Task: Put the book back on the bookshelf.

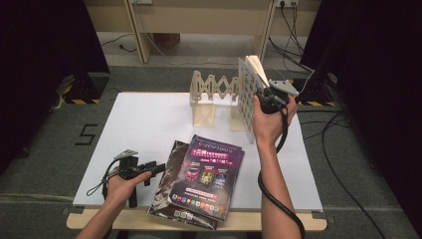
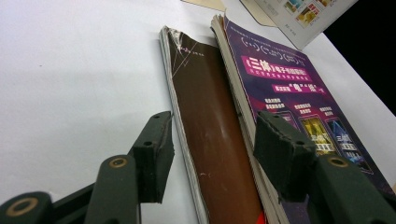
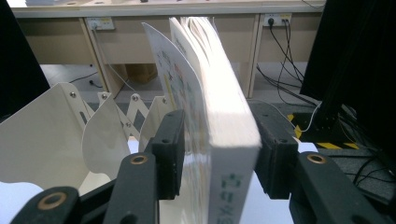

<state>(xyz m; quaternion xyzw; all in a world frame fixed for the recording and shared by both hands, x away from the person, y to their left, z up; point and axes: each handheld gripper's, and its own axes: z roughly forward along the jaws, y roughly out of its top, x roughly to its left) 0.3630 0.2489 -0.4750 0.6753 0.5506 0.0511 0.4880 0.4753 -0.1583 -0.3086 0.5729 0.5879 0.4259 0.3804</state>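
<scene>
My right hand-held gripper sits at about one o'clock on the bench, up by the white folding rack, with a thick white book standing upright between its jaws; in the right gripper view the book fills most of the gap, spine end toward me, the right pad touching or all but touching its cover and the left pad close beside the loose front cover, which bows away from the pages; I cannot tell whether the pads press on it, so I call the grip uncertain; the book leans at the right end of the rack, whose white dividers I see fanned out at nine o'clock of it in that view. My left hand-held gripper rests low at about seven o'clock on the bench, jaws apart and gripping nothing; in the left gripper view its pads straddle the edge of the brown magazine, the left pad on the white bench side and the right pad over the purple magazine; the purple magazine lies on top of the brown one, both flat at six o'clock near the bench's front edge.
</scene>
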